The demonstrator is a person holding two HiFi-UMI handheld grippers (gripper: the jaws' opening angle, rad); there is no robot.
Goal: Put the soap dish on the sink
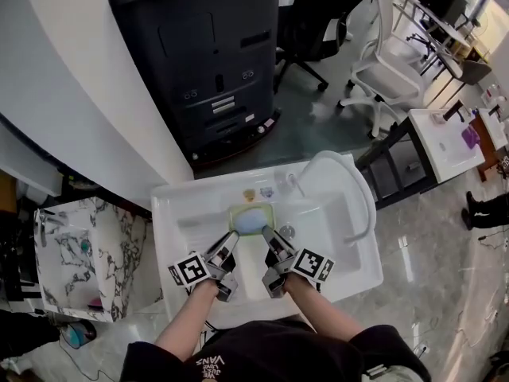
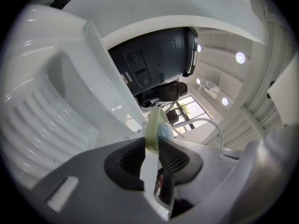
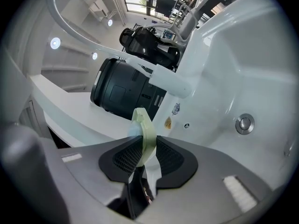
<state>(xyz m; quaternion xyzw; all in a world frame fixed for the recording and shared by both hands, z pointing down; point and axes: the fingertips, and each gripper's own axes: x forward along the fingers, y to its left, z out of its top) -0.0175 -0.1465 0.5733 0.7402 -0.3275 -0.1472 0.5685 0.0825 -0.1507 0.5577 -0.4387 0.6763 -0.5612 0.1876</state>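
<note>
A pale green soap dish (image 1: pixel 252 217) with a blue soap in it hangs over the basin of the white sink (image 1: pixel 176 207), held from both sides. My left gripper (image 1: pixel 231 239) is shut on its left rim and my right gripper (image 1: pixel 270 236) on its right rim. In the left gripper view the dish's edge (image 2: pixel 154 124) stands pinched between the dark pads of the left gripper (image 2: pixel 150 149), with the ribbed sink wall (image 2: pixel 56 106) to the left. The right gripper (image 3: pixel 148 150) in its own view clamps the dish rim (image 3: pixel 142 124) above the basin (image 3: pixel 247 69) and its drain (image 3: pixel 245 123).
A faucet (image 1: pixel 294 183) and small stickers sit at the sink's back ledge. A white curved tube (image 1: pixel 364 193) arcs over the right side. Behind stands a large black printer (image 1: pixel 207 62). White office chairs (image 1: pixel 390 70) are at the far right, and a marble basin (image 1: pixel 79 245) at the left.
</note>
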